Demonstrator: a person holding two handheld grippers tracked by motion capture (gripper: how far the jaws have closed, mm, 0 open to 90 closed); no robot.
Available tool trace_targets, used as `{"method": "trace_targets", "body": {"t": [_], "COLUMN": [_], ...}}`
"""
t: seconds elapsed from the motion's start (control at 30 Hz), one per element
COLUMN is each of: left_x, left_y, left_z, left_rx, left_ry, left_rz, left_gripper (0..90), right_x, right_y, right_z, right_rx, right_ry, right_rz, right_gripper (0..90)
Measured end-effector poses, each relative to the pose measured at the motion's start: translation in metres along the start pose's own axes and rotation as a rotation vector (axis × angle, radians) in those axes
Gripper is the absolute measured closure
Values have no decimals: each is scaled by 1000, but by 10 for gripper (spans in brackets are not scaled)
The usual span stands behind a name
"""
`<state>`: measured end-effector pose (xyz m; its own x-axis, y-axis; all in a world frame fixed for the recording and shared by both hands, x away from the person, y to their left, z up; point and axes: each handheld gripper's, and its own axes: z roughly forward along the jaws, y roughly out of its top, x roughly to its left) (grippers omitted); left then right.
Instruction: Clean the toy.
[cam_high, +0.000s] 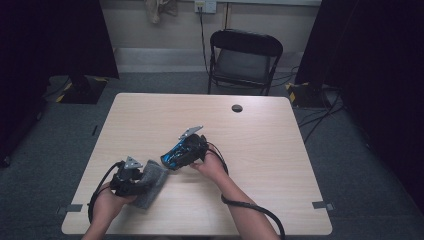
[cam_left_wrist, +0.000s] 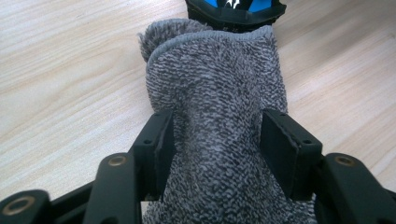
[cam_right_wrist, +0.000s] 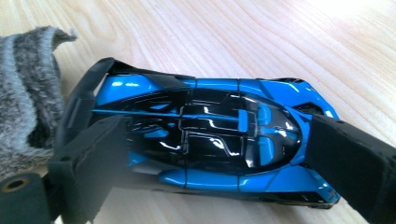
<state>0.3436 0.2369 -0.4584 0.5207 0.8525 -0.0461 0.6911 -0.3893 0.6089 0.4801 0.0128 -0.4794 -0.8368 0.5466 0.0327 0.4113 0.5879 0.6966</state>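
Observation:
A grey knitted sock (cam_left_wrist: 215, 79) lies flat on the light wooden table (cam_high: 260, 150), near its front left. My left gripper (cam_left_wrist: 217, 140) straddles the sock's near part, jaws partway apart, with the fabric bunched between the pads but not clamped. In the high view that gripper (cam_high: 145, 177) sits at the sock's (cam_high: 155, 184) lower-left end. My right gripper (cam_right_wrist: 210, 154) is shut on a blue and black toy car (cam_right_wrist: 219, 126), one jaw at its tail and one at its nose. The car (cam_high: 170, 159) hovers just at the sock's far open end (cam_right_wrist: 28, 93).
A black folding chair (cam_high: 243, 60) stands beyond the table's far edge. A small dark round hole (cam_high: 237, 108) sits near that edge. Cables trail from both grippers over the front of the table. Bare tabletop stretches to the right and back.

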Motion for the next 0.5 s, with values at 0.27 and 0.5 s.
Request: {"method": "trace_targets", "body": {"t": [0.27,0.5], "left_x": [0,-3], "left_y": [-3,-10], "left_z": [-9,3], "left_rx": [6,67], "left_ry": [23,17], "left_rz": [-32,-34], "left_gripper": [466,571], "right_x": [6,8], "right_y": [-2,-7], "right_z": [-1,0], "right_rx": [-14,-53], "right_ry": [-11,-25], "right_rz": [13,29], "right_gripper": [90,85]}}
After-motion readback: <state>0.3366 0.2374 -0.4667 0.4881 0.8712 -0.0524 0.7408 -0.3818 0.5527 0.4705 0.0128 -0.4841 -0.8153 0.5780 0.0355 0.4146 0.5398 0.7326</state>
